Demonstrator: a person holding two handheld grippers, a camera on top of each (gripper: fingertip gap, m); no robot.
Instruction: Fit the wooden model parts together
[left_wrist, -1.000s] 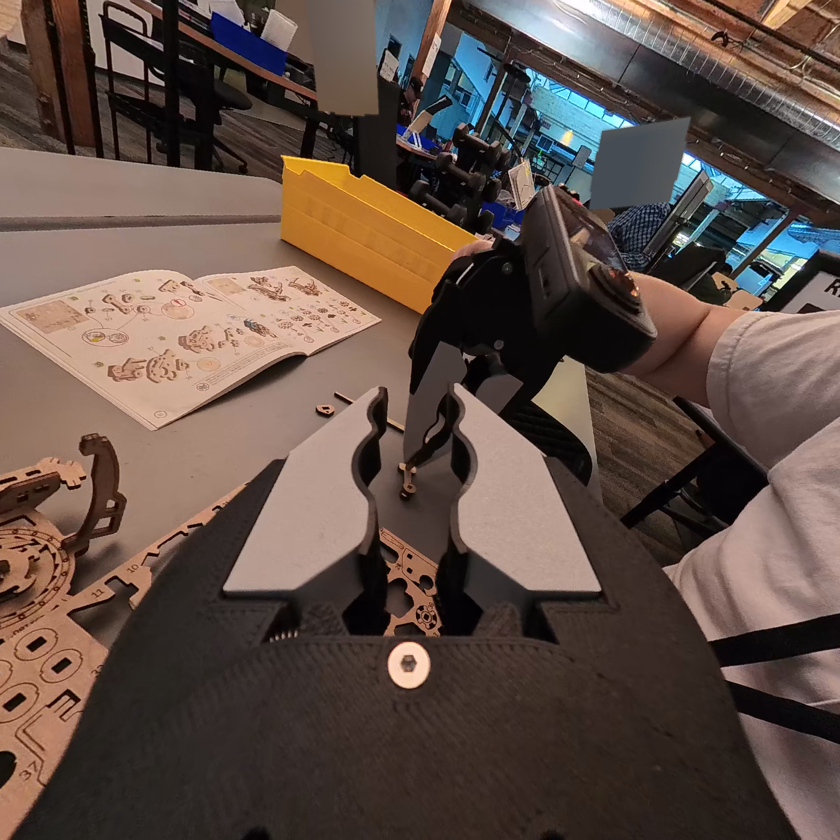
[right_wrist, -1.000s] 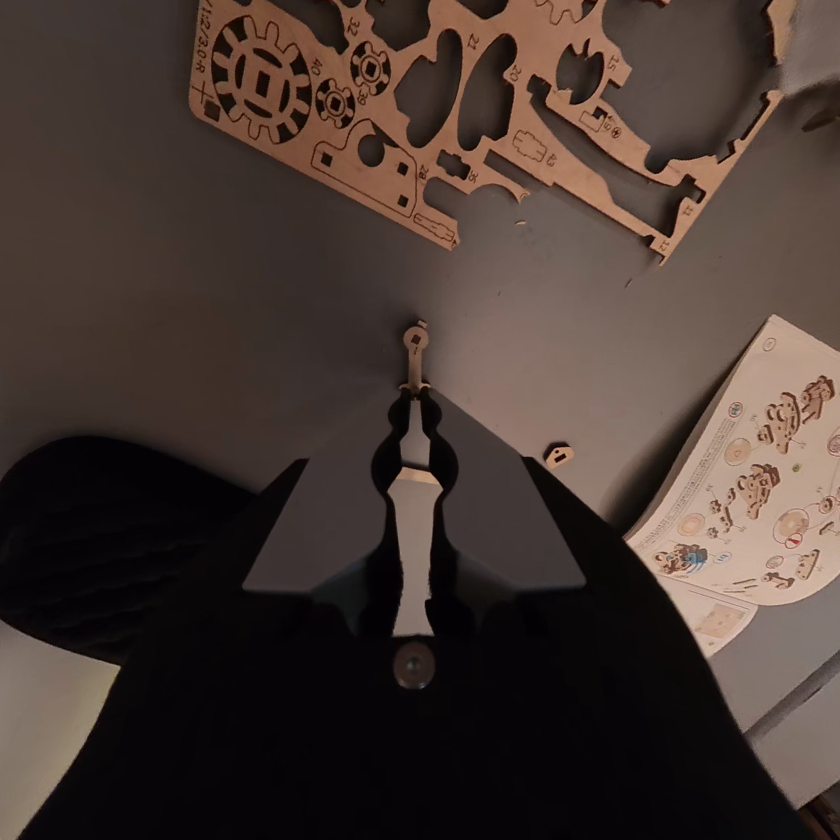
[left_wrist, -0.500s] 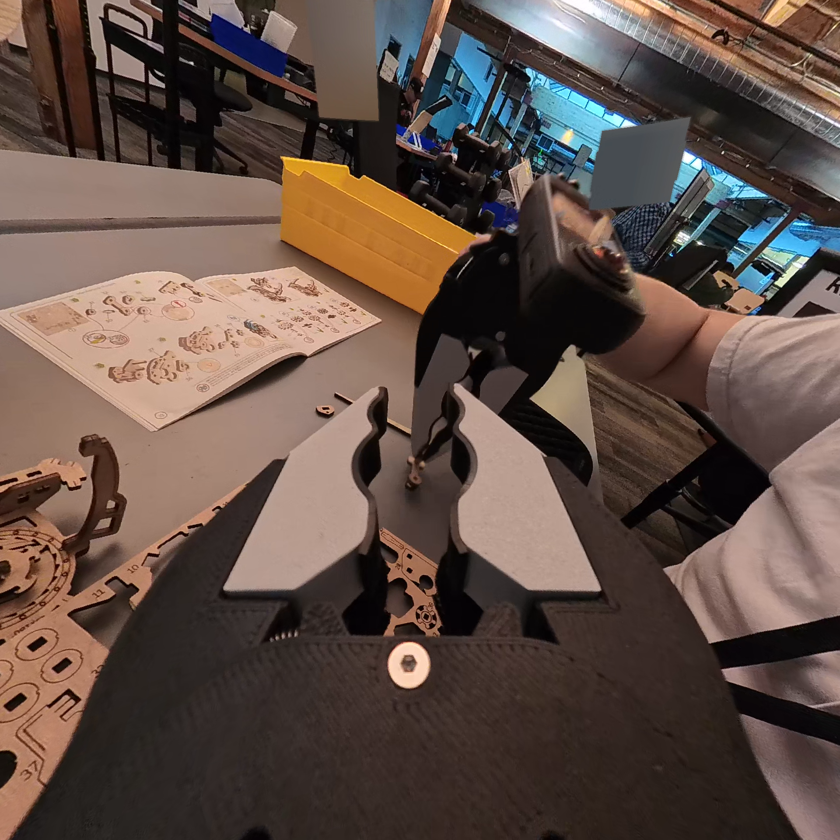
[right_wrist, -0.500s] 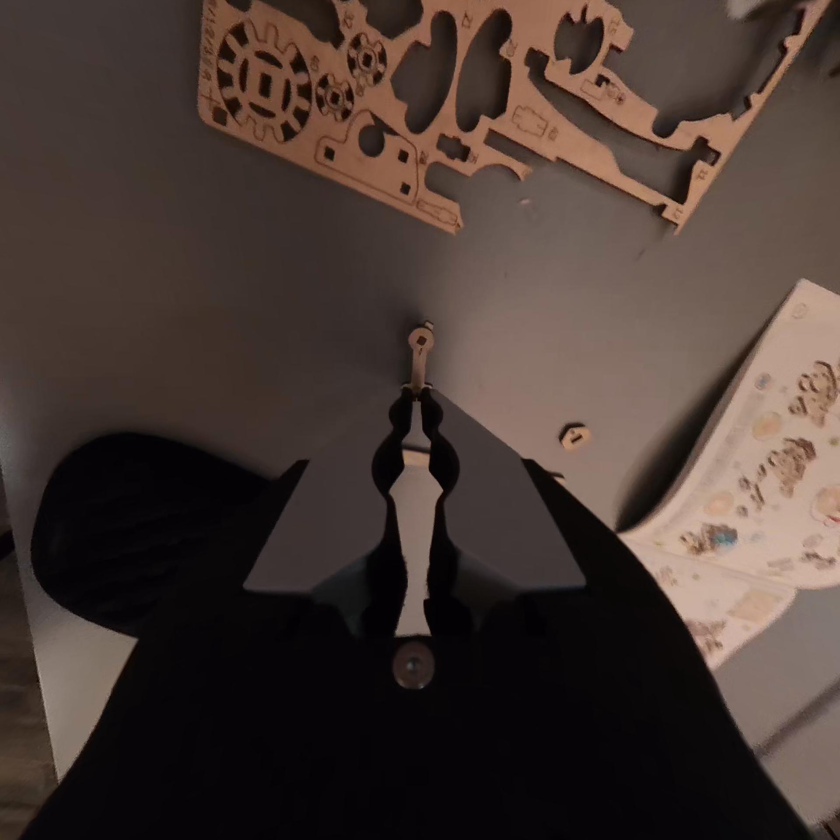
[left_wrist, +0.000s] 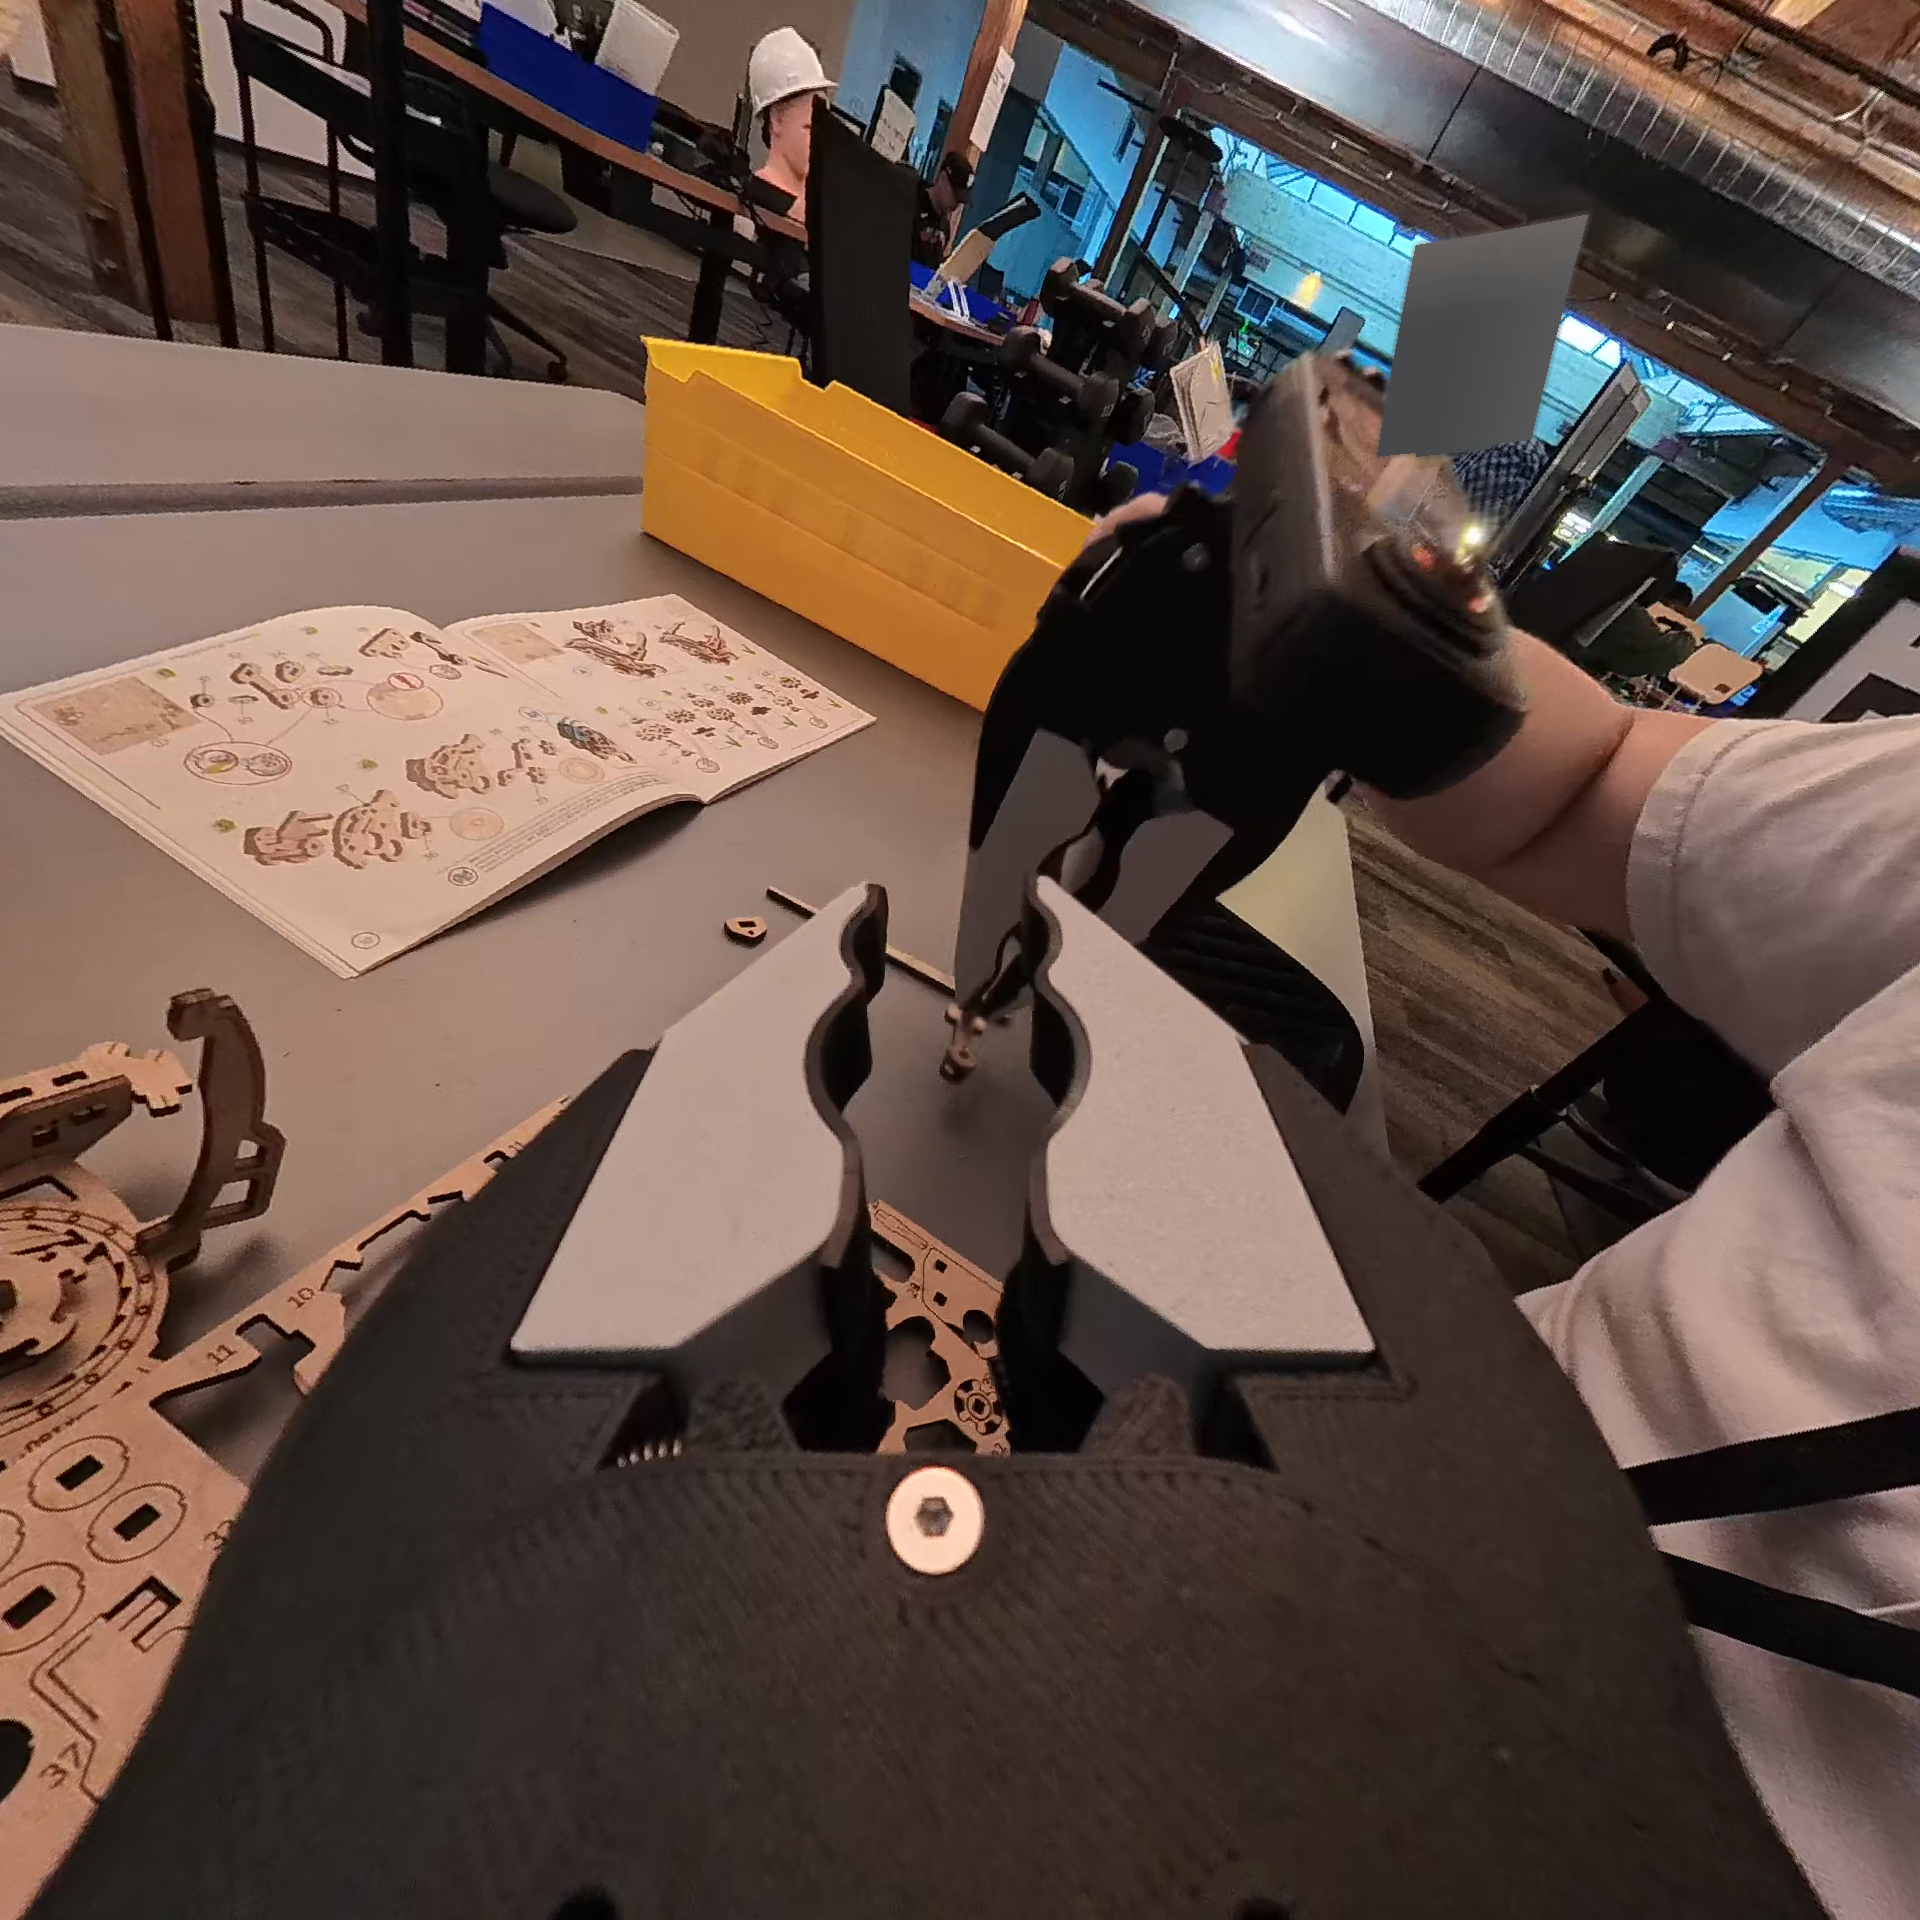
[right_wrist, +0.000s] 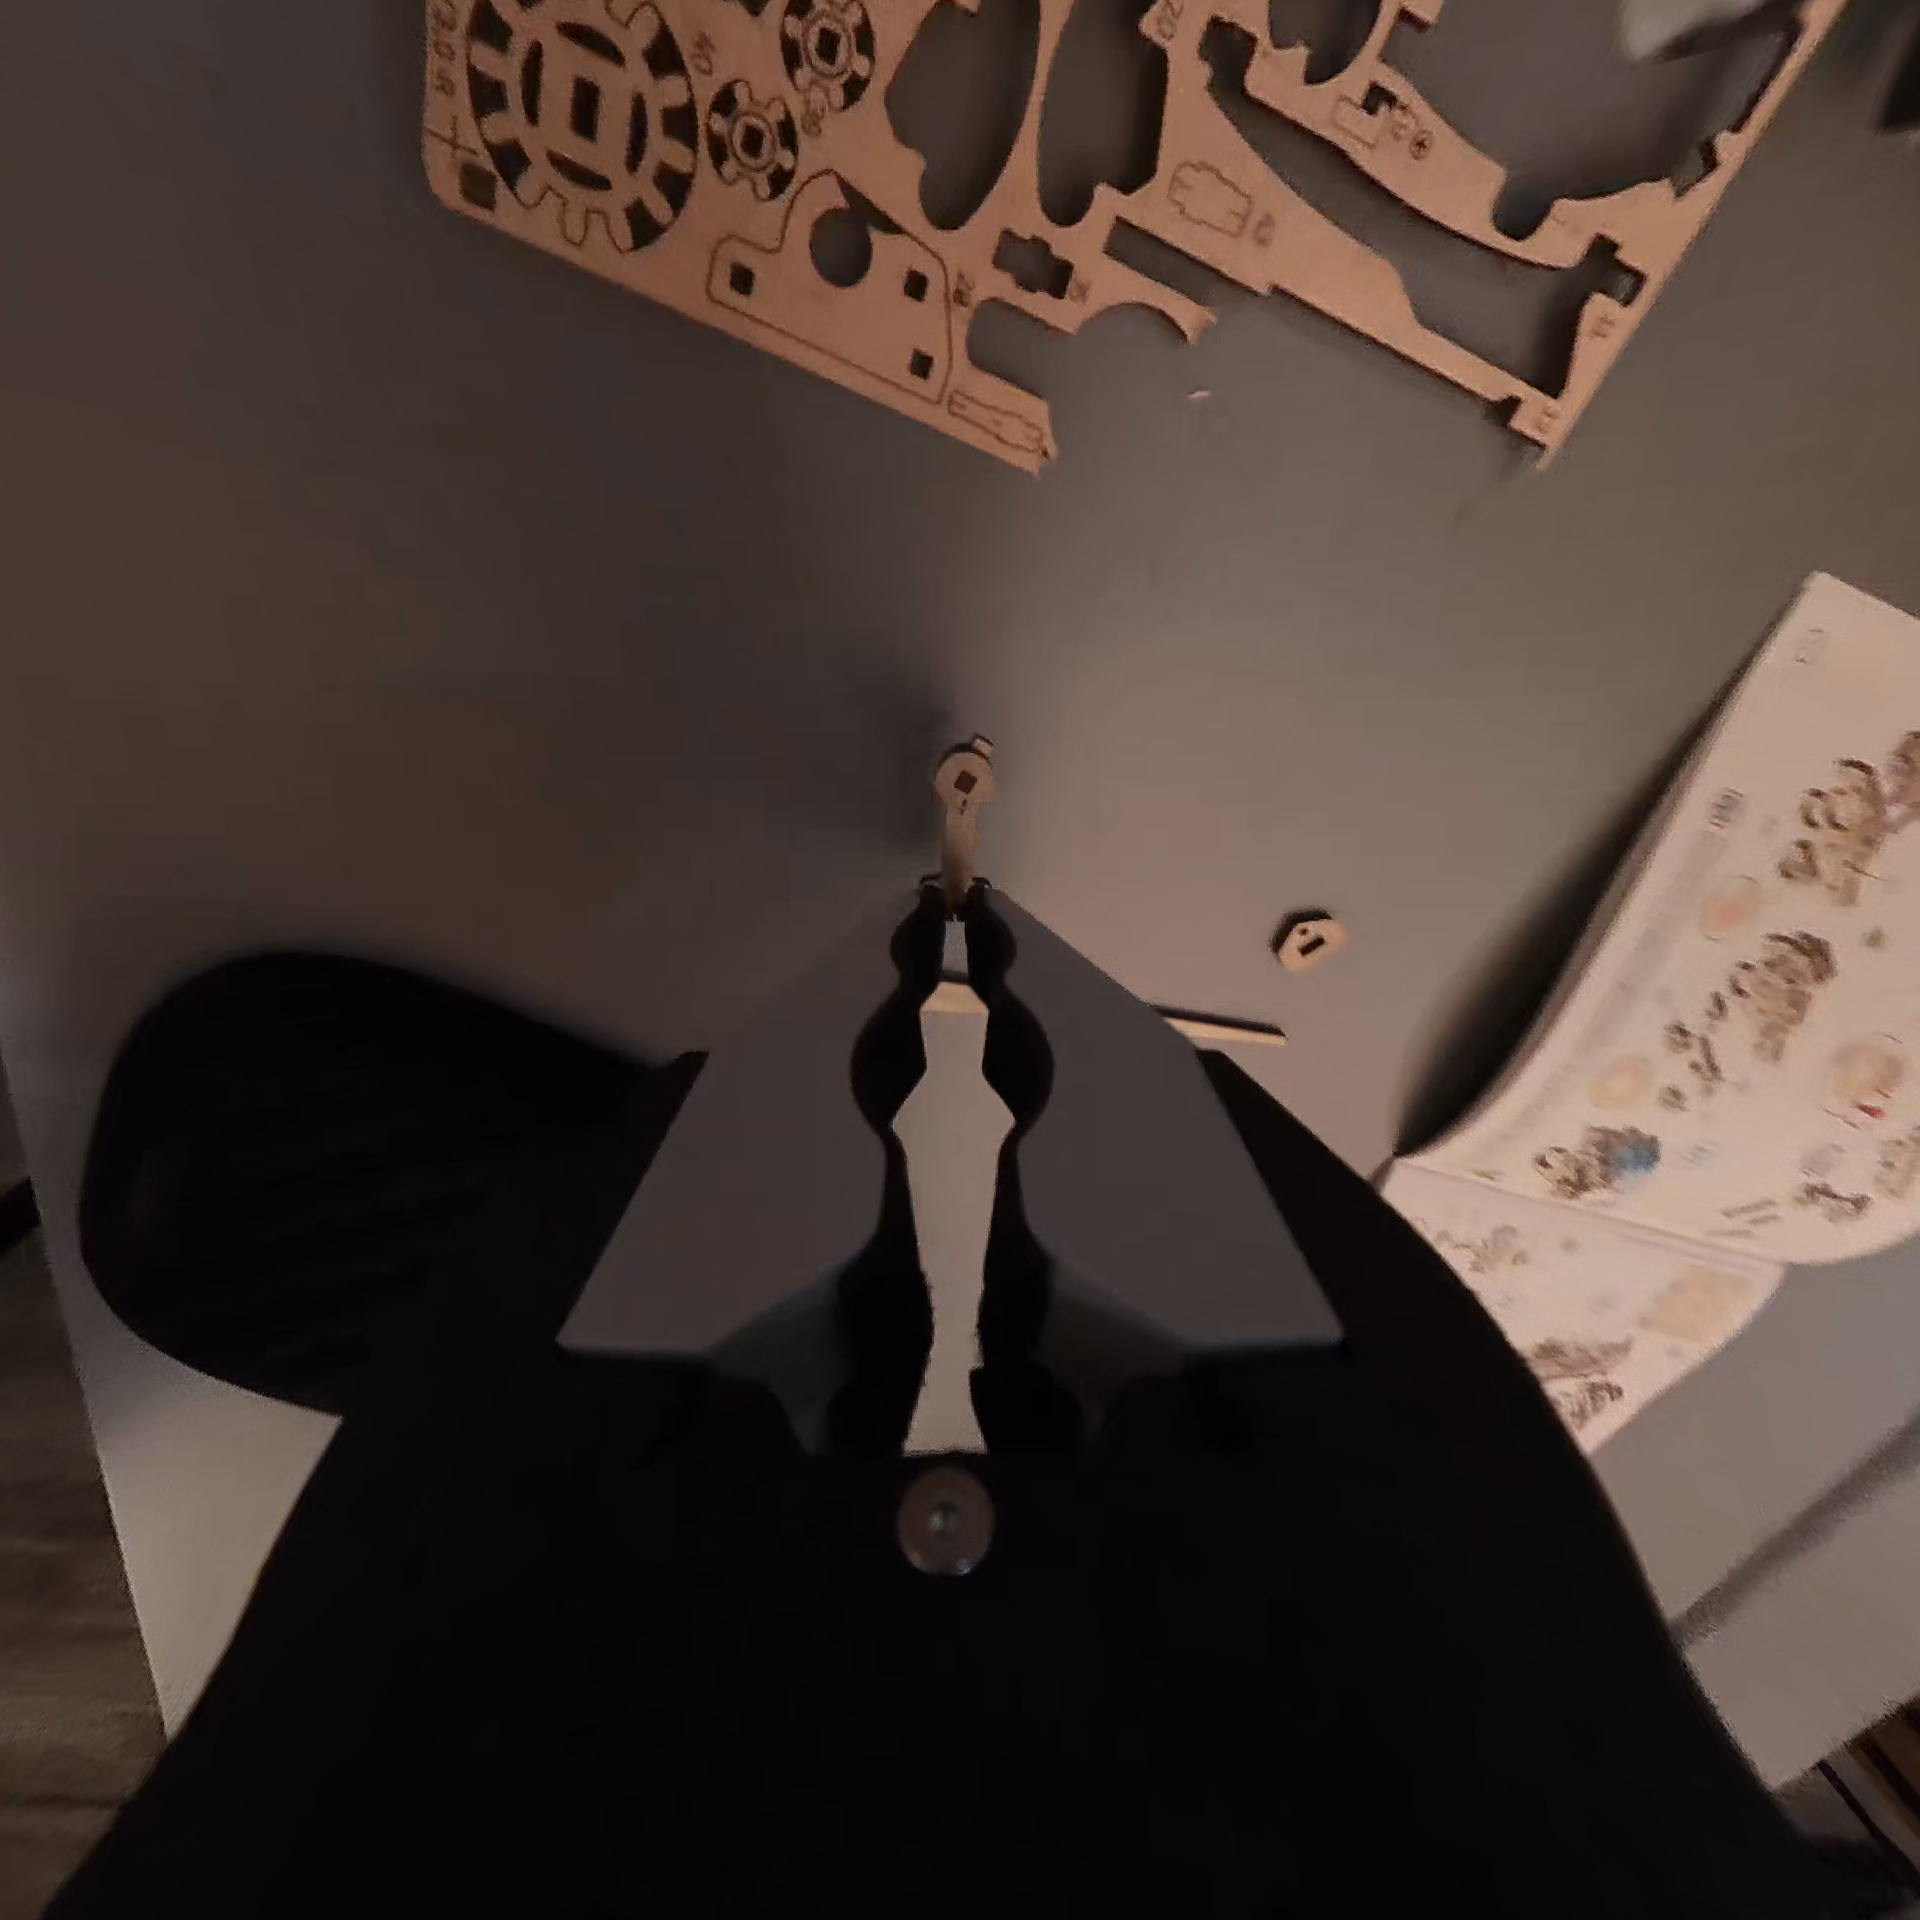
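In the left wrist view, the left gripper (left_wrist: 951, 997) fills the lower half of the frame, its two grey fingers (left_wrist: 727, 1174) spread wide apart with nothing between them. Through the gap at their base shows part of a laser-cut wooden parts sheet (left_wrist: 935, 1361) lying flat on the grey table (left_wrist: 499, 1039). At the left edge sits a partly built wooden model (left_wrist: 114, 1174) of curved arms and a ringed disc.

Just past the left fingertips, at frame centre, the right gripper (left_wrist: 982, 1013) comes down steeply from the upper right, held by a person's hand (left_wrist: 1558, 769). Its tips are pinched together on a small wooden lever piece (left_wrist: 961, 1044), whose lower end hangs close above or on the table; which, I cannot tell.

The right wrist view confirms this: the right gripper (right_wrist: 958, 902) is clamped narrowly on one end of the lever piece (right_wrist: 961, 805), which juts past the tips towards the upper centre, showing a rounded end with a square hole. The parts sheet (right_wrist: 1039, 208) lies well beyond it along the top of the frame.

Nearby, right of the tips, lie a small rounded wooden bit (right_wrist: 1307, 940) and a thin wooden stick (right_wrist: 1216, 1027). Farther off, an open instruction booklet (left_wrist: 416, 748) lies left of centre, and a yellow plastic bin (left_wrist: 831, 551) stands behind it at the table's far edge.
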